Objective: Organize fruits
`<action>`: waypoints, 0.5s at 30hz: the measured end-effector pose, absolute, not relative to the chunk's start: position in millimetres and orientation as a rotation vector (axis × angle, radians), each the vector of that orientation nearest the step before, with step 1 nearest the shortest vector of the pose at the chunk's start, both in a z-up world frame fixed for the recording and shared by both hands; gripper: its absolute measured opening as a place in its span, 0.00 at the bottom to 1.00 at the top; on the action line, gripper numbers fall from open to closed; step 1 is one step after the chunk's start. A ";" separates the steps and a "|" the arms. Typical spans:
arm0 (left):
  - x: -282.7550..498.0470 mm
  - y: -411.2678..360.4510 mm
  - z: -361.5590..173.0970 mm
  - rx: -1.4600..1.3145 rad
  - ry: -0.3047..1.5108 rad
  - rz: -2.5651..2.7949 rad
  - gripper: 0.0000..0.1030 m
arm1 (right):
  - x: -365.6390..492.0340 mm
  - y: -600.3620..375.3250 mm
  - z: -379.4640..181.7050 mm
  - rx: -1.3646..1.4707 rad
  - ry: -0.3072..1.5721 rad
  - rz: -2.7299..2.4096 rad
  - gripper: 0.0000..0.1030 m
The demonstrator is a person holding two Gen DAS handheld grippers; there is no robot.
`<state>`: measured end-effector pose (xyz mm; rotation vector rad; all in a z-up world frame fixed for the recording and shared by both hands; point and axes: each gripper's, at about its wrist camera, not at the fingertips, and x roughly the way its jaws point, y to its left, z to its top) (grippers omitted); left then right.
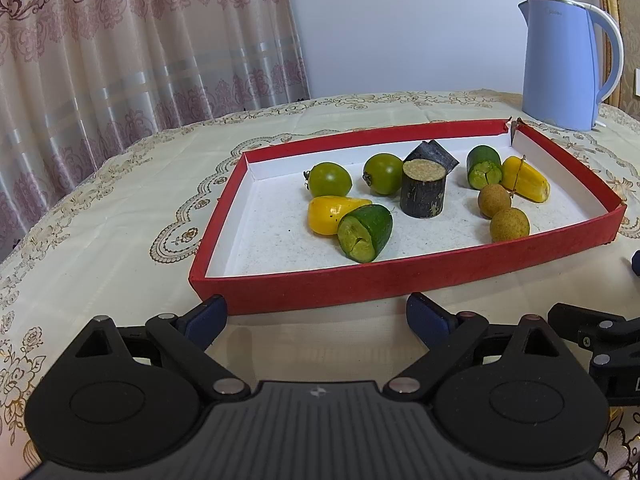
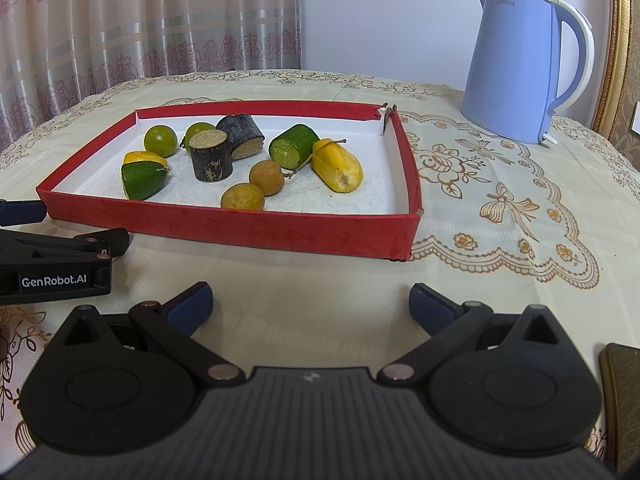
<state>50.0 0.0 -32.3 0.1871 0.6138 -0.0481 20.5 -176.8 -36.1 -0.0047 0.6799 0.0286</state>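
So all the fruit is sitting inside the red tray (image 1: pixel 400 280) on the tablecloth (image 2: pixel 280 288), nothing outside it that I can see. Both grippers are parked on the near side of the tray, the left gripper (image 1: pixel 316 316) and the right gripper (image 2: pixel 311 300) each with fingers spread wide and nothing between them. Inside there are two of everything: two green tomatoes (image 1: pixel 330 179) side by side at the back left, two longans (image 1: pixel 495 200) touching near the front right, and two dark sugarcane chunks (image 1: pixel 423 194) touching in the middle. The cucumber pieces and the yellow fruits are split up though: one cucumber piece (image 1: pixel 365 233) leans against a yellow fruit (image 1: pixel 326 212) on the left, and the other pair of them sits over on the right. My guess is that either it's already "everything in the tray = done", or the pairing by kind is only partly there, and I can't tell which from this. Orientation-wise, the near cucumber piece lies on its side with its cut face toward the left camera, long axis running front to back-ish. The front sugarcane chunk stands upright with its cut end up, the other lies tipped over behind it. The right yellow fruit (image 2: pixel 337 168) lies diagonally, stem toward the back.
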 end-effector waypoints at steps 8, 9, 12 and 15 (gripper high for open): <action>49.1 -3.1 -32.4 0.202 0.608 -0.043 0.94 | 20.6 -176.8 -36.1 -0.005 0.680 0.029 1.00; 49.0 -3.0 -32.4 0.202 0.608 -0.043 0.94 | 20.5 -176.9 -36.1 -0.005 0.680 0.029 1.00; 48.8 -2.7 -32.3 0.202 0.608 -0.043 0.94 | 20.5 -176.9 -36.1 -0.005 0.680 0.029 1.00; 48.7 -2.5 -32.3 0.202 0.608 -0.043 0.94 | 20.5 -177.0 -36.1 -0.005 0.680 0.029 1.00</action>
